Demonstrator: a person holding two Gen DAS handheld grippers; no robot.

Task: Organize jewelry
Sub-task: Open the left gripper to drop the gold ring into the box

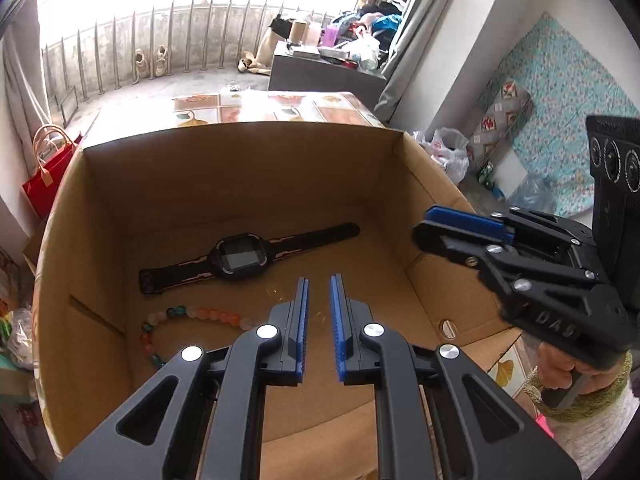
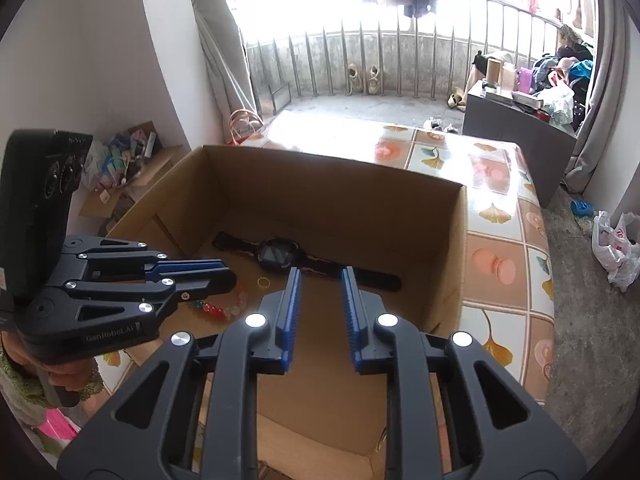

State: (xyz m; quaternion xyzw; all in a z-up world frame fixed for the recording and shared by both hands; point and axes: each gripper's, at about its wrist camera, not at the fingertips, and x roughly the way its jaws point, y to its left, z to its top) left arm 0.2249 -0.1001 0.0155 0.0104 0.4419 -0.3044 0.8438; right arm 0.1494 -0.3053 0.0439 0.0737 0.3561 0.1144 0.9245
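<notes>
Both hand-held grippers, left (image 1: 319, 280) and right (image 2: 320, 272), hover empty and slightly parted over the box (image 1: 248, 136), so I'd lower gently toward that tiny ring (image 2: 263, 282)

Red gift bag (image 1: 42, 184) left of the table, pair of shoes (image 2: 363, 79) by the balcony railing (image 1: 160, 40), grey cabinet (image 2: 516, 136) piled with clutter, white plastic bag (image 2: 614, 248) on floor.

Black watch (image 1: 236, 258), brown cardboard box (image 1: 248, 168)
</notes>
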